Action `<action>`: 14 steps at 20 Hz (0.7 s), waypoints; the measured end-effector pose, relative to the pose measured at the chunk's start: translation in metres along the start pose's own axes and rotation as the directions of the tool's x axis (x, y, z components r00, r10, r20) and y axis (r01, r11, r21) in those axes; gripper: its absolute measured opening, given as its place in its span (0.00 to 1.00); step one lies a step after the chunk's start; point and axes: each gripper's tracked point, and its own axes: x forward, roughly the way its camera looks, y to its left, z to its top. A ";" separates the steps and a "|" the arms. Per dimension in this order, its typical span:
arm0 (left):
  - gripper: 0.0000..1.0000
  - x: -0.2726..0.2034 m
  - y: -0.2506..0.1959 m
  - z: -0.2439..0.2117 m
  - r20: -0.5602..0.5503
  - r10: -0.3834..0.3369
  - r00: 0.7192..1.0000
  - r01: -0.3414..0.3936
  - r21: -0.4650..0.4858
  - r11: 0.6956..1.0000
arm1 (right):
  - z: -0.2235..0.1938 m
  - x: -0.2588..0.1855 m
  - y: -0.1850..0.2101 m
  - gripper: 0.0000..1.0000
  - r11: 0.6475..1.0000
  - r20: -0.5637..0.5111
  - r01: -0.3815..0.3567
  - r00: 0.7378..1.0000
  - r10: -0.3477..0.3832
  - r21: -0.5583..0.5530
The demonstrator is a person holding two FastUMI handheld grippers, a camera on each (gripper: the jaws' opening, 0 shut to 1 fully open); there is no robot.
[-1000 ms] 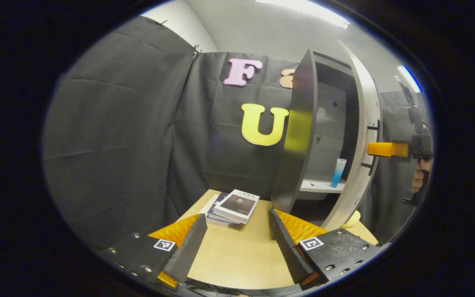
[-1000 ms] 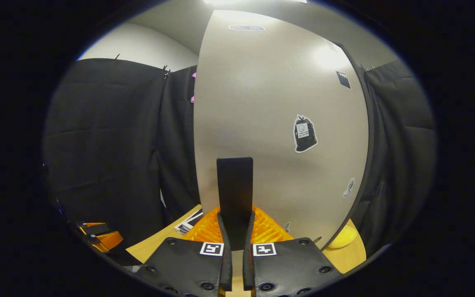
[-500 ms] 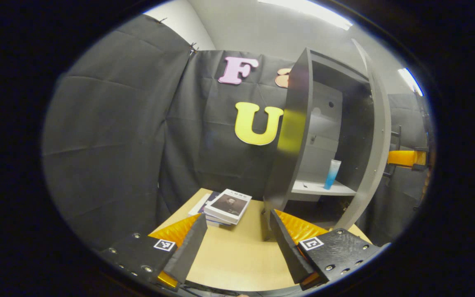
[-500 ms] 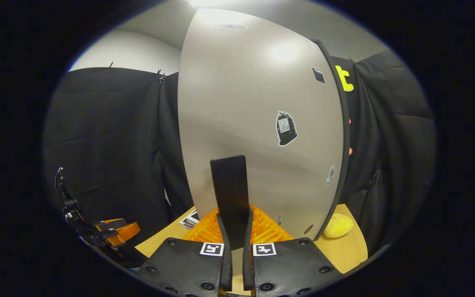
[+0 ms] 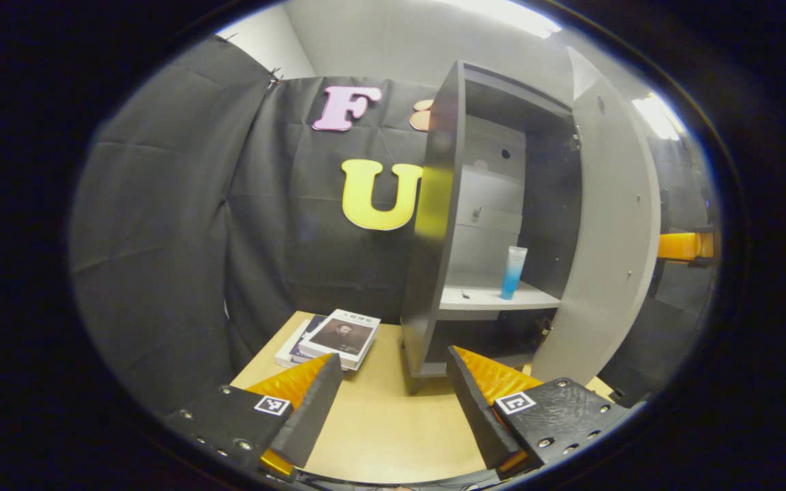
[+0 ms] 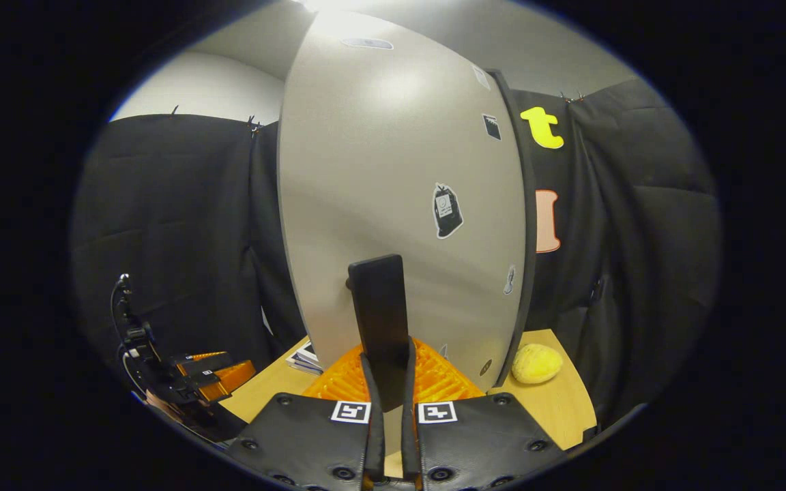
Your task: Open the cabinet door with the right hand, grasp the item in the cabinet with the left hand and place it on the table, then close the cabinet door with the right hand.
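Observation:
A dark grey cabinet stands on the wooden table, its pale door swung wide to the right. On its shelf a clear tube with a blue lower half stands upright. My left gripper hovers open above the table in front of the cabinet, well short of the tube. In the right gripper view, my right gripper is shut on the door's black handle, facing the outer side of the door. The right gripper also peeks out past the door's edge.
A small stack of books lies on the table left of the cabinet. A yellow rounded object sits on the table behind the door's hinge side. The left gripper and its cable show at lower left.
The door has swung further open with the right gripper on its handle. The shelf and tube have come fully into sight, and the left gripper view has turned toward the cabinet.

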 end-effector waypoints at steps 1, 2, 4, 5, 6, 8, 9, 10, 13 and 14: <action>0.93 0.004 -0.002 -0.003 -0.009 0.002 1.000 -0.002 0.008 1.000 | 0.000 -0.003 -0.004 0.10 1.000 0.002 0.000 1.000 0.000 0.007; 0.93 0.008 -0.008 -0.004 -0.012 -0.004 1.000 0.004 0.005 1.000 | -0.001 -0.005 -0.008 0.11 1.000 -0.001 0.002 1.000 -0.002 0.018; 0.93 0.014 -0.018 -0.004 -0.009 -0.022 1.000 0.022 -0.022 1.000 | 0.000 -0.011 -0.017 0.11 1.000 -0.003 0.008 1.000 -0.008 0.024; 0.93 0.015 -0.022 -0.003 -0.007 -0.028 1.000 0.028 -0.033 0.999 | 0.000 -0.015 -0.021 0.11 1.000 -0.001 0.015 1.000 -0.015 0.017; 0.93 0.015 -0.026 -0.001 -0.009 -0.029 1.000 0.029 -0.037 0.999 | -0.001 -0.020 -0.024 0.11 1.000 0.001 0.021 1.000 -0.021 0.010; 0.93 0.019 -0.031 -0.001 -0.018 -0.027 0.999 0.027 -0.033 0.999 | -0.002 -0.028 -0.033 0.11 1.000 0.011 0.022 1.000 -0.022 0.008; 0.93 0.023 -0.036 -0.001 -0.024 -0.027 0.999 0.026 -0.030 0.999 | -0.002 -0.031 -0.038 0.10 1.000 0.018 0.022 1.000 -0.022 0.014; 0.93 0.026 -0.043 -0.003 -0.033 -0.028 0.999 0.027 -0.028 0.999 | -0.003 -0.034 -0.045 0.11 1.000 0.021 0.022 1.000 -0.022 0.020; 0.93 0.035 -0.059 -0.012 -0.081 -0.014 0.997 0.014 0.000 1.000 | -0.003 -0.043 -0.061 0.11 1.000 0.027 0.022 0.999 -0.023 0.021; 0.93 0.037 -0.069 -0.014 -0.083 -0.014 0.996 0.014 0.000 1.000 | -0.003 -0.046 -0.067 0.11 1.000 0.029 0.022 0.999 -0.022 0.017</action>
